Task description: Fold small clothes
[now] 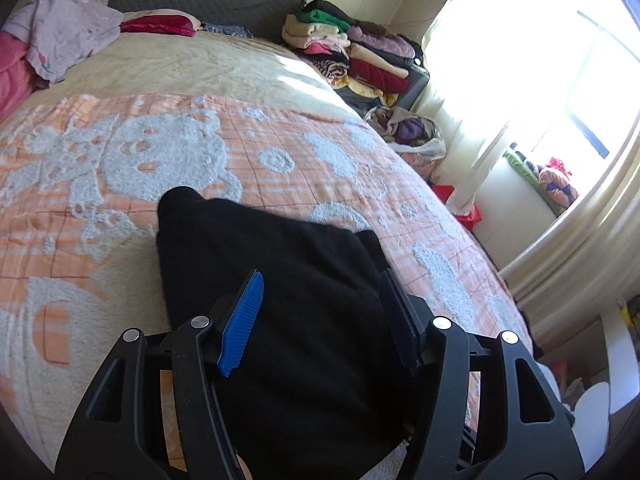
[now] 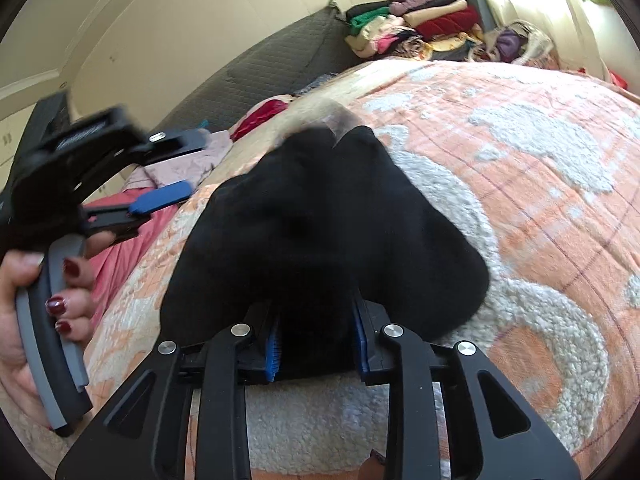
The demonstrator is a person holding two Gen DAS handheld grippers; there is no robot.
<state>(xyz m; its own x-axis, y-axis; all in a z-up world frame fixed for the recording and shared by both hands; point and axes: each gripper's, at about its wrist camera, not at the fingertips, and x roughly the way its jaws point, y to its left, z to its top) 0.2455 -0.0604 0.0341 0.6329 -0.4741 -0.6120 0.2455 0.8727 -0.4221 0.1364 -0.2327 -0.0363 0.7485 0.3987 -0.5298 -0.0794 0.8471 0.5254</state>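
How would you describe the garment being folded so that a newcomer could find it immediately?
Start from the orange-and-white patterned blanket covering the bed. Near its front edge lies the black garment, bunched between the right gripper fingers. It is the only plain black piece; other clothes are colourful and far away.

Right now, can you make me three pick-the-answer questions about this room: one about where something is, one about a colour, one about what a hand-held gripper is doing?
1. Where does the black garment lie?
A. on the orange blanket
B. on the floor
C. on the windowsill

2. What colour are the pads?
A. red
B. blue
C. yellow

3. The left hand-held gripper is:
A. open
B. shut on a sock
C. out of view

Answers: 1 A, orange blanket shows all round the garment. 2 B, the ridged pad is blue. 3 A, its jaws stand wide apart.
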